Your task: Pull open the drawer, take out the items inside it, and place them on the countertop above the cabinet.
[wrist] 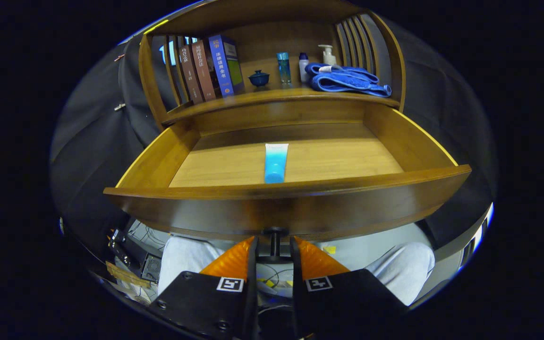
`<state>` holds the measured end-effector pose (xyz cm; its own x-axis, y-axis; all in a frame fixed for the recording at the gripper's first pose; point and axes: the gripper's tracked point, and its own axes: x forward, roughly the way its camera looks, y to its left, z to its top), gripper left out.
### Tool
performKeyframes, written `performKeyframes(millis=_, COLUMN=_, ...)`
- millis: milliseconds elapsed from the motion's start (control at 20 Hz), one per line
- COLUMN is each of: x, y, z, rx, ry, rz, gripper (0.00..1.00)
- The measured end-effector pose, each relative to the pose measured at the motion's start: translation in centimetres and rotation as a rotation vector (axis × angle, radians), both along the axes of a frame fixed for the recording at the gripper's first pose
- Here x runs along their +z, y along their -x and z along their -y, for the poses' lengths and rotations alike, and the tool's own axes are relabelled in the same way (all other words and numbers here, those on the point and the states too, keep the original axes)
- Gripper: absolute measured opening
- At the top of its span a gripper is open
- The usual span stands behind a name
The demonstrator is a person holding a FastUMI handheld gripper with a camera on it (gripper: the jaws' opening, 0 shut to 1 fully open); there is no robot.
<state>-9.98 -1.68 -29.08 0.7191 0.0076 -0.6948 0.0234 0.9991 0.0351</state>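
Gripper [274,245]: we find its two fingers drawn close together, leaving a narrow gap. The dark knob [275,232] of the drawer sits in that gap, its thin stem running down between the fingers. We cannot tell whether both fingers press on the stem. The fingers are wedge-shaped with a ribbed surface, each mounted on a flat plate carrying a square printed marker.

Below and beyond the fingers: a person's legs in pale trousers [409,269], and a tangle of cables [140,233] on the floor.

Drawer [286,208]: wood, dark glossy curved front, pulled well out toward us. Side walls are lighter and smooth, the floor panel pale with a fine grain.

Tube [276,163]: we count one item in the drawer, a soft blue tube, white at its flat far end, cap toward the drawer front. It lies straight on the floor panel near the middle, just behind the front wall.

Countertop [272,97]: wood, above the drawer, with slatted curved side panels. On it, left to right: upright books [208,68], a small dark blue lidded cup [259,78], a clear blue bottle [283,67], a small white bottle [303,67], a pump bottle [327,54], a folded blue towel [345,80].
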Motion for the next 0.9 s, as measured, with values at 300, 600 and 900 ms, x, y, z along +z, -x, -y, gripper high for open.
performKeyframes(millis=300, x=-0.4, y=0.3, z=0.0, rx=0.004, ry=-0.002, rz=-0.019, gripper=0.33)
performKeyframes(millis=600, x=2.5, y=2.6, z=1.2, rx=-0.094, ry=-0.037, rz=-0.006, gripper=0.98)
performKeyframes(millis=900, x=10.3, y=-0.4, z=1.1, rx=-0.060, ry=0.012, rz=0.119, gripper=0.99)
